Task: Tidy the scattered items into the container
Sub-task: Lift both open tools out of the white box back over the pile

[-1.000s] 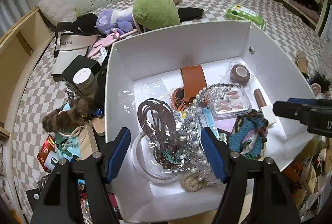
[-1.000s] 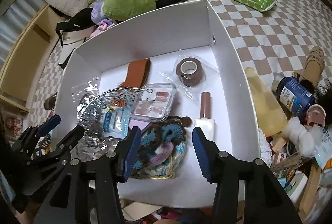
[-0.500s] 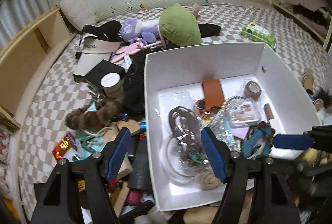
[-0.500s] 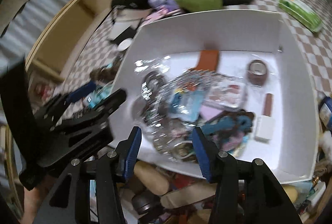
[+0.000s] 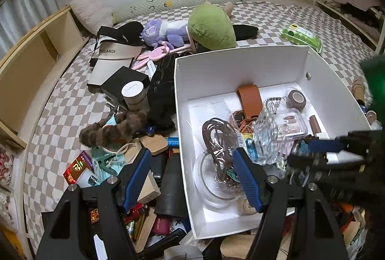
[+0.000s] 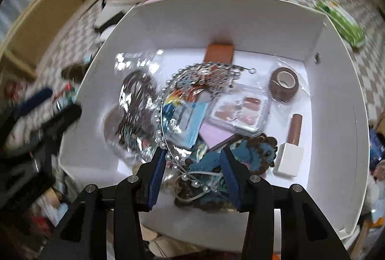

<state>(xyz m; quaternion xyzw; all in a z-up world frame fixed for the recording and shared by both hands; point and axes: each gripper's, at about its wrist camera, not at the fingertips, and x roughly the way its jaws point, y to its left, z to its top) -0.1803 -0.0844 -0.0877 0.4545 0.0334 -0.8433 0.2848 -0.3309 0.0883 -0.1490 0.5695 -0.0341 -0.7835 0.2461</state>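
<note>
Both my grippers angled down over the white box, nothing actually held.

My left gripper (image 5: 192, 178) points steeply down with its jaws spread wide, straddling the box's (image 5: 182, 139) left wall: one finger over the clutter pile (image 5: 134, 163) on the checkered bed (image 5: 60, 101), the other inside over the bagged brown cords (image 5: 219, 139). My right gripper (image 6: 192, 175) tilts down at the near edge of the box (image 6: 216, 19), jaws closing, with the pearl headband (image 6: 168, 154) and blue crochet piece (image 6: 252, 154) lying between them, not pinched yet. The tape roll (image 6: 284, 82), nail set (image 6: 243, 110) and brown strap (image 6: 219, 53) already sit inside.
</note>
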